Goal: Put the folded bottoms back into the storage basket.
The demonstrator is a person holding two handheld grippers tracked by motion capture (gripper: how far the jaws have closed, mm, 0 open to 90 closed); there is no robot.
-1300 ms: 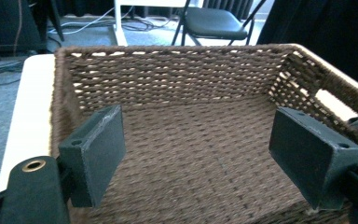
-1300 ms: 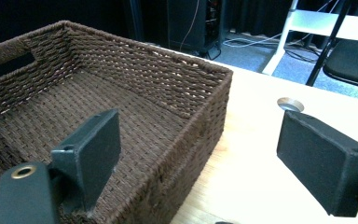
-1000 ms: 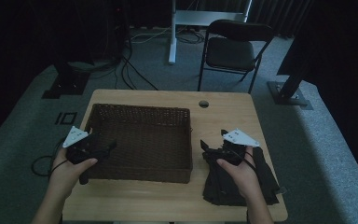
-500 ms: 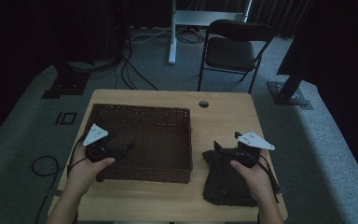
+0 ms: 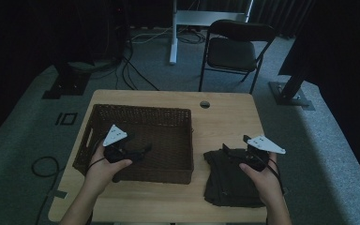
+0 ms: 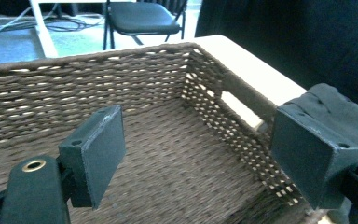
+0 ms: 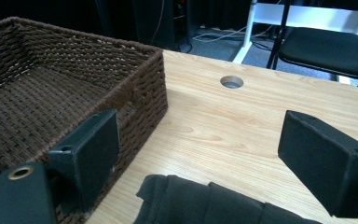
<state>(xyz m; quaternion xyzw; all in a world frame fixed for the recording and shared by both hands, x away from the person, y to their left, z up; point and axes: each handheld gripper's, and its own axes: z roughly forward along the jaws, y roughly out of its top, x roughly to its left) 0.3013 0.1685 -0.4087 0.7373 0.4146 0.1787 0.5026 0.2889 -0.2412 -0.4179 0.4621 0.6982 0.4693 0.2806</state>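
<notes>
A dark brown wicker basket (image 5: pixel 143 110) stands on the left half of the wooden table (image 5: pixel 225 122), with nothing inside it. A folded dark cloth (image 5: pixel 229 183) lies on the table to the basket's right. My left gripper (image 5: pixel 143 151) hovers over the basket's left part, pointing right. In the left gripper view it (image 6: pixel 203 154) is open over the woven floor (image 6: pixel 168 158), with the cloth (image 6: pixel 335 107) beyond the far wall. My right gripper (image 5: pixel 229 152) is above the cloth's far edge. In the right gripper view it (image 7: pixel 198 149) is open, nothing between the pads, the cloth (image 7: pixel 205 205) just below.
The table has a round cable hole (image 5: pixel 205 104) near its far edge. A black folding chair (image 5: pixel 232 51) and a white desk leg (image 5: pixel 173 37) stand on the floor beyond. Cables (image 5: pixel 42 166) lie on the carpet at the left.
My left hand moved right, from the basket's left rim to over its inside. My right hand shifted a little to the right above the cloth. Both grippers stayed open.
</notes>
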